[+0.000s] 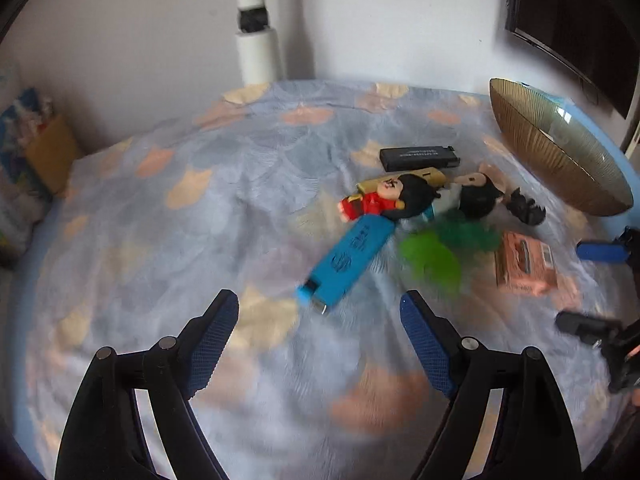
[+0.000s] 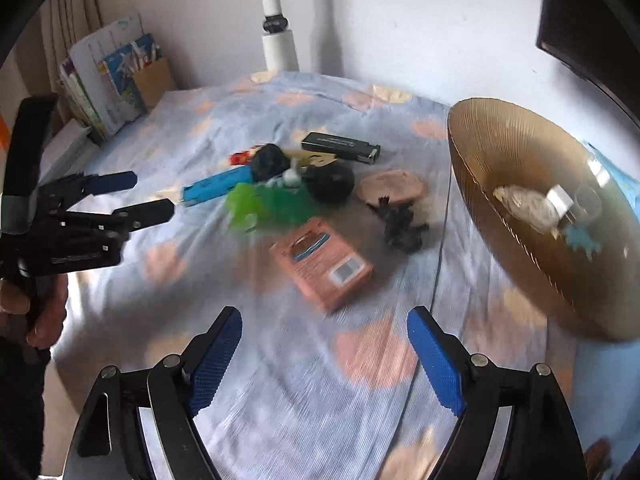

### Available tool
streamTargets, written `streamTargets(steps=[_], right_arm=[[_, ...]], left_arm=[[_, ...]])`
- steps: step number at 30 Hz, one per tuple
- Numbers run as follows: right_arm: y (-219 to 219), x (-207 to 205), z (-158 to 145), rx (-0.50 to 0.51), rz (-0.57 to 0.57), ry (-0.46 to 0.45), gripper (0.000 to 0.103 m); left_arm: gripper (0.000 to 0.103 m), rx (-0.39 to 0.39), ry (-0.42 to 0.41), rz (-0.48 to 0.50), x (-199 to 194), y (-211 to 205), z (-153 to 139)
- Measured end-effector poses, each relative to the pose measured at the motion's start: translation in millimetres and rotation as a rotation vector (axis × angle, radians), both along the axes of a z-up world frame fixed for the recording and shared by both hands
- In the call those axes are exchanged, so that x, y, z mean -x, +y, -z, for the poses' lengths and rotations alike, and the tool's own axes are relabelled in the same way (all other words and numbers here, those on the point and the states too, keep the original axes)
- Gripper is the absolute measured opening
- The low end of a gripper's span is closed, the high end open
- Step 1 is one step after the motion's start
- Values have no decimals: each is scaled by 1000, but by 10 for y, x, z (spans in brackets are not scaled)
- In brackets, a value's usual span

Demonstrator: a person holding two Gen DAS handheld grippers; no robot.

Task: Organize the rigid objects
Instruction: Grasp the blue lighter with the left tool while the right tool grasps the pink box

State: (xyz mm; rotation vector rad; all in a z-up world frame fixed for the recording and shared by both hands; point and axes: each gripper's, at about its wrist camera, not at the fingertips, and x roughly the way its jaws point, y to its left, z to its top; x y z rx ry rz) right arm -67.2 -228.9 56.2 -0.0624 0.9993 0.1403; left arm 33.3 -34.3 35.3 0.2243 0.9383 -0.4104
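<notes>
A pile of small objects lies on the patterned cloth: a blue stick-shaped device [image 1: 346, 262] [image 2: 216, 187], a red-and-black figurine [image 1: 390, 198], a second dark-haired figurine [image 1: 474, 196] [image 2: 329, 182], a black rectangular device [image 1: 418, 158] [image 2: 340, 146], a green toy [image 1: 434, 258] [image 2: 264, 204], a pink box [image 1: 524, 264] [image 2: 322, 262] and a black spiky toy [image 1: 526, 206] [image 2: 400, 226]. My left gripper [image 1: 320, 314] is open just short of the blue device. My right gripper [image 2: 324, 330] is open just short of the pink box.
A large ribbed amber bowl [image 2: 516, 216] [image 1: 560, 152] sits at the right and holds a small bottle [image 2: 532, 204] and a blue shape. A white pole [image 2: 276, 20] stands at the back. Books and a cardboard holder [image 2: 120, 72] stand at the back left.
</notes>
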Motion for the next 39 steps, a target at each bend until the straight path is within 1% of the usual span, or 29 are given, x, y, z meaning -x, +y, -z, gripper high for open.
streamTargets(steps=[1,3,5,6,7,8,9,10,11,12,13,14,16,18,21,22,23,25,26,28,29,30,33,34,35,36,37,38,39], right_arm=[[-5,-48,38,1,0,15,84],[-30,-145,160,-9,-9,57,84],[-38,-199,228,9,-7,62,84],[-38,-220,242,18,-6,56,84],[-35,-243,247,23,-5,46,84],[-24,-274,253,24,-4,35,84],[-8,-308,264,26,-3,28,84],[14,-337,275,37,0,23,84],[57,-365,285,65,-1,13,83],[103,-374,284,78,-10,2,74],[143,-366,271,77,-27,-9,59],[190,-341,248,64,-49,-16,55],[270,-257,236,101,-62,-32,47],[309,-129,235,114,-75,-39,44],[281,141,212,72,-78,-28,43],[267,229,207,58,-79,-25,43],[252,333,209,40,-83,-22,43],[261,457,239,37,-98,-24,44],[272,531,262,49,-101,-42,46],[263,553,281,40,-90,-53,63],[263,544,285,46,-83,-50,67],[275,536,295,56,-77,-49,69],[251,509,302,49,-79,-47,71],[233,505,302,45,-73,-48,71],[227,494,298,42,-70,-48,71],[225,498,295,42,-69,-49,74],[234,497,301,46,-72,-47,81],[246,519,307,52,-78,-41,84],[257,512,314,55,-82,-36,86]], left_arm=[[81,15,18,20,-79,-42,49],[78,-1,23,42,-167,-117,117],[68,-22,33,54,-234,-175,176],[65,1,36,62,-257,-189,190],[57,17,36,64,-275,-185,184],[44,22,30,63,-282,-195,174],[39,22,25,64,-279,-207,165],[32,26,27,69,-263,-216,153],[26,30,28,69,-236,-214,143],[24,33,29,66,-196,-205,133],[22,36,29,54,-123,-176,120],[22,40,31,39,-84,-144,119],[22,70,47,-2,34,-49,124],[22,103,57,-31,186,30,111],[22,154,73,-51,469,123,75],[22,167,109,-46,564,134,97],[22,173,142,-40,591,126,126],[23,174,143,-34,717,121,122],[27,171,128,-40,777,110,122],[36,158,98,-32,866,102,133],[36,163,88,-36,883,113,136],[36,174,77,-47,894,125,144],[36,197,67,-75,904,143,146],[39,203,61,-83,909,144,147],[42,207,53,-84,903,136,151],[46,207,49,-78,906,126,146],[57,207,52,-60,882,95,154],[65,215,58,-38,868,65,157],[66,212,57,-27,873,42,157]])
